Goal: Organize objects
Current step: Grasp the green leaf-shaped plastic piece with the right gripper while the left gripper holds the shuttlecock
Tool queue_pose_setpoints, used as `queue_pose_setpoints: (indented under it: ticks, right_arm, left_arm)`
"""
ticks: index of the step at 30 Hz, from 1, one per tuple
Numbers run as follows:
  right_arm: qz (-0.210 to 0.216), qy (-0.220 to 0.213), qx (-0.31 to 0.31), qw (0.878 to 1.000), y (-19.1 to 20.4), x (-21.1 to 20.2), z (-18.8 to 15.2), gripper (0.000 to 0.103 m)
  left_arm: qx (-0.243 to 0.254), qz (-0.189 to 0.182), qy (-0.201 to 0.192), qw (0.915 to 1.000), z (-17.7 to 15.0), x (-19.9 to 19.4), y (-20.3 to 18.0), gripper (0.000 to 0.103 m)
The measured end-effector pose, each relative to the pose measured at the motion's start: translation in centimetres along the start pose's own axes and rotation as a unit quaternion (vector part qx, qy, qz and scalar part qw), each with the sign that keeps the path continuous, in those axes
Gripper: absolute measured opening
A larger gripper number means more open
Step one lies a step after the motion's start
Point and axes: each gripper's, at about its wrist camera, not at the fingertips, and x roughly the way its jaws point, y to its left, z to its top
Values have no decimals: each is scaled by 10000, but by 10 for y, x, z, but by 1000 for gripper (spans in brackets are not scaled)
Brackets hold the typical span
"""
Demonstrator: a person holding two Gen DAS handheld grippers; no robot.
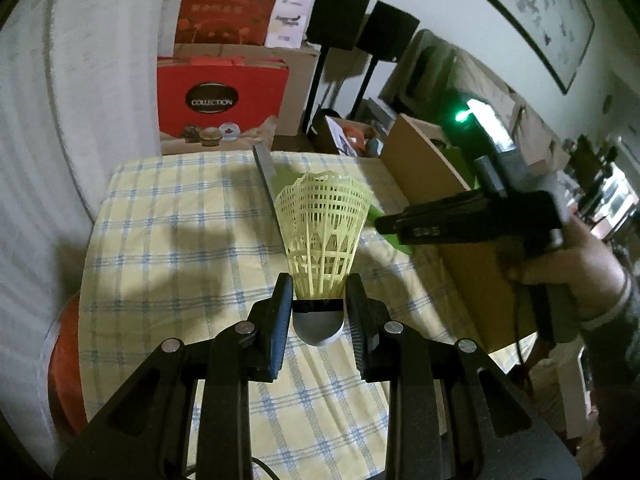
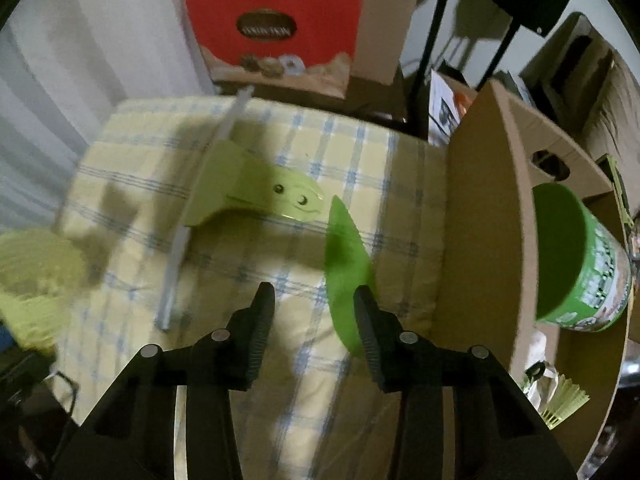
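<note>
A pale yellow plastic shuttlecock [image 1: 324, 224] with a grey cork stands skirt-up in my left gripper [image 1: 319, 312], whose pads are shut on the cork. The same shuttlecock shows blurred at the left edge of the right wrist view [image 2: 36, 272]. My right gripper [image 2: 314, 304] points down at the checked tablecloth [image 2: 132, 184], open with nothing between its fingers. A green round lid [image 2: 346, 252] stands on edge just beyond its right finger. From the left wrist view the right gripper [image 1: 384, 225] reaches in from the right, held by a hand [image 1: 580, 268].
A light green tool with a long grey bar [image 2: 240, 184] lies across the far part of the table. An open cardboard box [image 2: 480, 216] on the right holds a green tub [image 2: 572, 256] and another yellow shuttlecock [image 2: 564, 400]. Red gift boxes [image 1: 222, 96] and speaker stands [image 1: 340, 12] stand behind.
</note>
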Motion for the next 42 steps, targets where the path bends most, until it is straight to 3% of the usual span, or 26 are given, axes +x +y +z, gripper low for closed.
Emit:
queue_pose_setpoints:
  ticks: [12,18,22,28,31,33,35,37,39,42]
  right_arm:
    - [-264,510,109,9983,-15,31,5,41]
    - [-171,581,135,9981,-16,32,7,42]
    - [120,638,185,9977,-17,32,5,46]
    - [194,522,-249,9981,10,27,-8,47]
    - [276,486,-399,9976,24,22,-13,41]
    - [60,439,-386,9983,25,22,-12,29]
    - [-127,392,-93,9991,18,23,-10,34]
    - [19,404,285,9988,10,25,-10,36]
    - [202,400,520,9976,5,25,-11,46]
    - [201,309,528,9979,8,26,-14,53]
  left_arm:
    - [-119,-272,-105,9995,-5,-7,10,25]
    - [-195,-354,-109,9991,-5,-8,12,25]
    - [-204,-363,-107,9991,-6,-8,11,25]
    - [-270,-404,-100,9988,-9,-8,12,25]
    - [-307,-389,-73,9987,-10,-7,13,25]
    - [-331,-383,-79,9987,-12,-8,15,25]
    - [-355,-378,-90,9986,-13,-9,16,25]
    - [-377,-382,-103,9985,-13,-11,16,25]
    - [-387,-386,-121,9984,-13,-13,16,25]
    - [-381,-410,-125,9984,-14,-13,13,25]
